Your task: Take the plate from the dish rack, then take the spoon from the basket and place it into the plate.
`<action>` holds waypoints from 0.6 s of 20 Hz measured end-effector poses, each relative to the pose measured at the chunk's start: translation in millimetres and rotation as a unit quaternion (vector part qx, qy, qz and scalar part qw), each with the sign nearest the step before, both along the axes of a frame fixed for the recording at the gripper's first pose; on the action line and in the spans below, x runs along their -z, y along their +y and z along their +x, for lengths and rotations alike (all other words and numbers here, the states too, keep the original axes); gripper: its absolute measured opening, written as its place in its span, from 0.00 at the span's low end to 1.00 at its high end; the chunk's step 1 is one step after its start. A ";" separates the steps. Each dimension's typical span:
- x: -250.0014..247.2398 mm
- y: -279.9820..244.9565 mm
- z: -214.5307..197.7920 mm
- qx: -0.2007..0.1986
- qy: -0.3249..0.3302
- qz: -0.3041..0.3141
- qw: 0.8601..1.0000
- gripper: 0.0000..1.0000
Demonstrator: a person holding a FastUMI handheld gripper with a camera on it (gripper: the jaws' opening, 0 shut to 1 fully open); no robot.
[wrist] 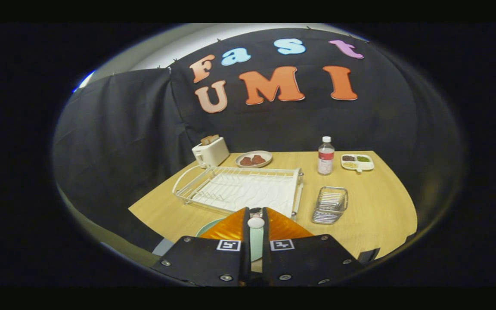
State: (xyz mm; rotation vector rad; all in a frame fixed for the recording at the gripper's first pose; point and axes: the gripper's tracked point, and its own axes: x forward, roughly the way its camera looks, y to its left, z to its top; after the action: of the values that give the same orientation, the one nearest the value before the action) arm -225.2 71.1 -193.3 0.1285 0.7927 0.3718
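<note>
A: Okay, jaws?
B: Gripper (255, 215) nearly closed, narrow gap, clenched on the spoon (255, 222); pale bowl end pokes out between the tips.
A: Plate?
B: Pale green plate (208, 227) flat on the tabletop (373, 211), directly under the fingers, rim peeking out at 9 o'clock of them.
A: Rack, basket?
B: White dish rack (239, 189) just beyond the tips at 12, no dishes in it. Wire basket (330, 205) at 2 o'clock of the tips, beside the rack.
A: Background?
B: Toaster (210, 151), dish of brown food (253, 159), bottle (326, 156), divided snack tray (357, 162) along the far edge.
</note>
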 end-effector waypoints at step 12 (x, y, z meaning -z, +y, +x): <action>78.4 61.4 -22.3 -0.070 0.078 0.024 0.994 0.11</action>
State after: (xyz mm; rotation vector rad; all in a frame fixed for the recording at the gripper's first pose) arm -247.4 132.5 -271.7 0.1482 0.9493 0.5184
